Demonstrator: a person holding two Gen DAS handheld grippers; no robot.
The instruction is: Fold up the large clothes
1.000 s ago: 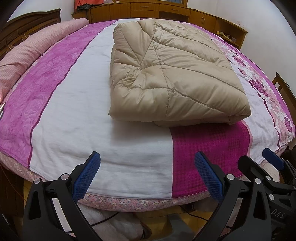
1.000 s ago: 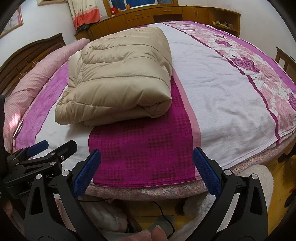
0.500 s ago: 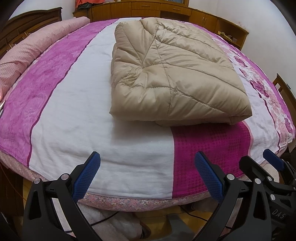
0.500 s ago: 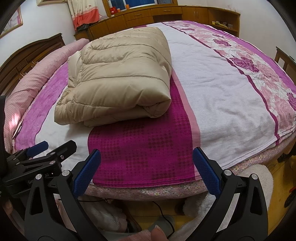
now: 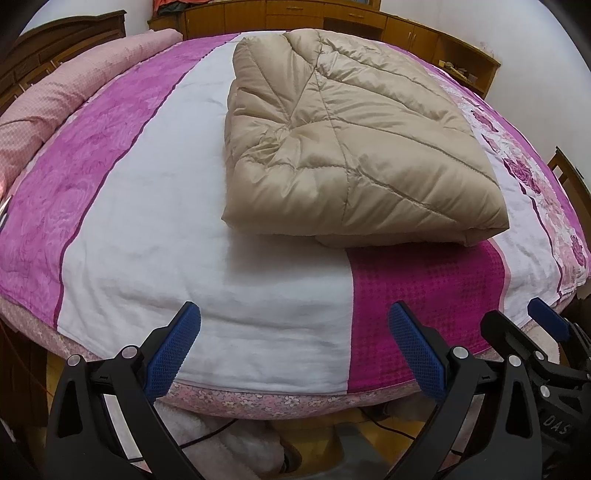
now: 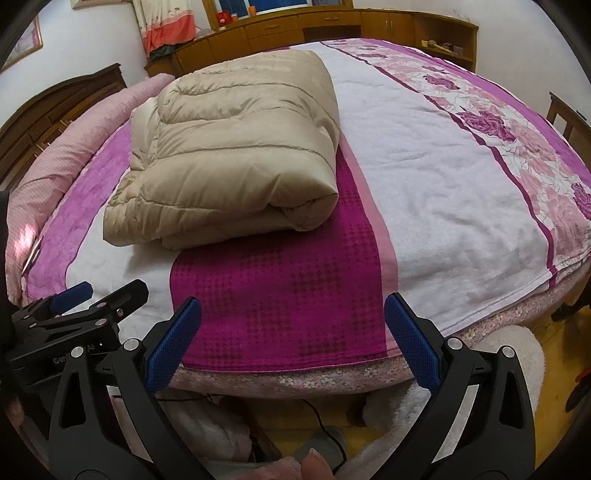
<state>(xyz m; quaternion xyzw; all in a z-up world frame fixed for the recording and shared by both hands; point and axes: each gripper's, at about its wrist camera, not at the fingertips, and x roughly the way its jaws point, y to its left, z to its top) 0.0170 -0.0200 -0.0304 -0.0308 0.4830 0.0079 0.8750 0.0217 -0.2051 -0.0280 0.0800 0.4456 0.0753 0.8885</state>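
A beige quilted down coat lies folded into a thick rectangle on the bed; it also shows in the right wrist view. My left gripper is open and empty, held at the near edge of the bed, well short of the coat. My right gripper is open and empty too, at the same bed edge beside the left one. The right gripper's black frame shows at the lower right of the left wrist view, and the left gripper shows at the lower left of the right wrist view.
The bed has a pink, white and magenta cover with a floral band on the right. A pink bolster lies at the left. Wooden cabinets stand behind. Fluffy slippers and cables lie on the floor under the bed edge.
Both grippers have drifted slightly, so the coat sits a little lower in the left wrist view. The coat itself has not moved. Both stay open.
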